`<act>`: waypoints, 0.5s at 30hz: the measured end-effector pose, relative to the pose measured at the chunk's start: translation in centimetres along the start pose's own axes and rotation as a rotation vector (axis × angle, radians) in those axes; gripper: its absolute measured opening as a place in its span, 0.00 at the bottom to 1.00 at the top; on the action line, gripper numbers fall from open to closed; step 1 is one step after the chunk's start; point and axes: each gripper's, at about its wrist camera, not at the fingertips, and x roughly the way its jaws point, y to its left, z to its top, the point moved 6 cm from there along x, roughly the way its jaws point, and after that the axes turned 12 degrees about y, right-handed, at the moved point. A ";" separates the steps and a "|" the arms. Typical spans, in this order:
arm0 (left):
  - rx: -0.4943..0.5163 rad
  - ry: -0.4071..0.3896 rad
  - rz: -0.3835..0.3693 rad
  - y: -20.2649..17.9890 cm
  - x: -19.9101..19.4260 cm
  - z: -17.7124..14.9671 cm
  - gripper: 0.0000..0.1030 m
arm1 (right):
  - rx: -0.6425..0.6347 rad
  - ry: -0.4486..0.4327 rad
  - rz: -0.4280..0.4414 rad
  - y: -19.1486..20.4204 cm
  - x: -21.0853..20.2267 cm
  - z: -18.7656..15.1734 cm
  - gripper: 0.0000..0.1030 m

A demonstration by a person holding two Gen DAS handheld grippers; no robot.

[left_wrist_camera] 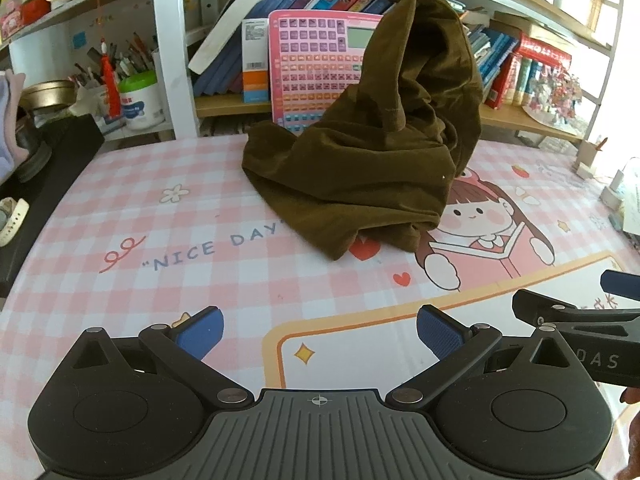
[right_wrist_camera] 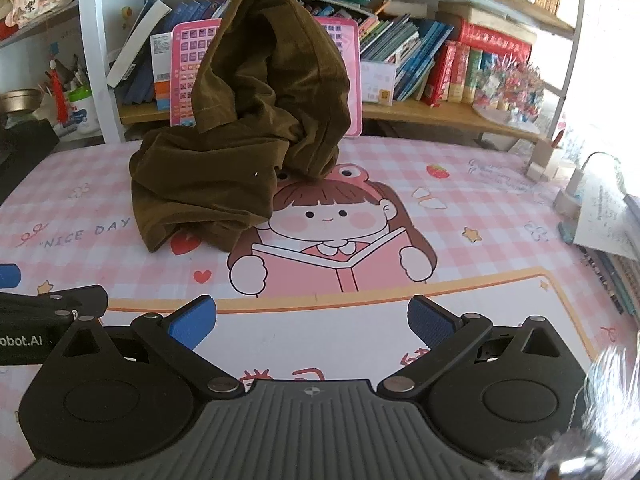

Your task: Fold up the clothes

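Lying heaped beyond both spread, empty jaws — brown garment (left_wrist_camera: 360,160) — untouched.

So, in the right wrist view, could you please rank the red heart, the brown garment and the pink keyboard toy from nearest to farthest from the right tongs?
1. Red heart, printed on the mat, front left.
2. Brown garment, heaped mid-table.
3. Pink keyboard toy, propped behind the garment.

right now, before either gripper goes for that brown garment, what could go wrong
1. The brown garment is heaped, its top leaning on the pink toy keyboard; pulling may tip the keyboard.
2. It is crumpled, so a gripper may pinch several layers at once.
3. Left gripper and right gripper are open and close together; they could collide when reaching.
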 end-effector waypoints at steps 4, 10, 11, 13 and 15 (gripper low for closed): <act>-0.008 -0.009 -0.034 0.5 0.0 0.0 1.00 | 0.011 -0.002 0.010 0.2 -0.2 -0.7 1.00; -0.026 0.009 -0.086 1.1 0.7 -0.4 1.00 | 0.026 -0.005 0.025 0.5 -0.5 -1.7 1.00; -0.028 0.012 -0.091 1.2 0.8 -0.5 1.00 | 0.029 -0.005 0.028 0.6 -0.6 -1.9 1.00; -0.032 0.004 -0.090 1.2 0.8 -0.7 1.00 | 0.034 -0.005 0.033 0.7 -0.7 -2.2 1.00; -0.035 -0.007 -0.084 1.3 0.7 -0.7 1.00 | 0.034 0.018 0.042 0.9 -0.5 -2.7 1.00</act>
